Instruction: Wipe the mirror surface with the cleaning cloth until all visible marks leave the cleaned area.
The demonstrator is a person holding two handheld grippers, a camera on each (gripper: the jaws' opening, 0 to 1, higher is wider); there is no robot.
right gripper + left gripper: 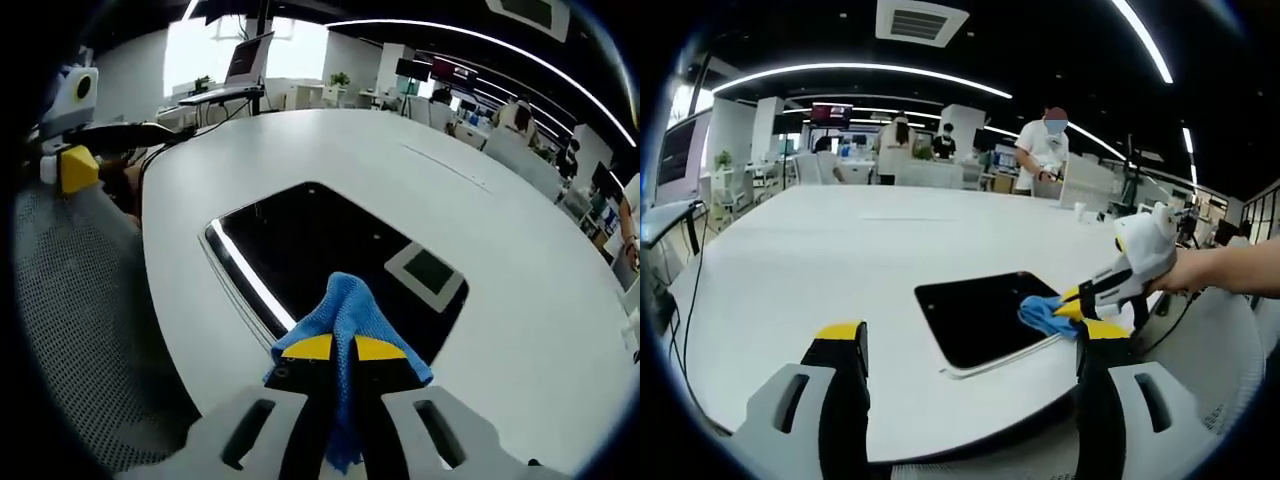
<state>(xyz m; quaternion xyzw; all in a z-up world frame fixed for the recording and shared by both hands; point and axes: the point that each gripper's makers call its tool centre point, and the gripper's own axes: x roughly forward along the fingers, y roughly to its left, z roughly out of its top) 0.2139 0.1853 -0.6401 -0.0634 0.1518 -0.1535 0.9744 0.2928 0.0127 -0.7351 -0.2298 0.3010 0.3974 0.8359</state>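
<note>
White desk [820,260] carries everything; several people stand at workstations far behind it. Mirror [330,260] lies flat near the desk's near edge, dark face up, reflecting a ceiling light strip and a vent panel. Blue cleaning cloth [345,310] sits bunched on the mirror's near edge. Right claw [333,348] is pinched closed on the cloth, yellow tips nearly together with fabric between them; in the left gripper view it enters from the right, a hand [1185,272] behind it. Left claw [965,330] is spread wide, gripping nothing, above the desk edge just short of the mirror.
</note>
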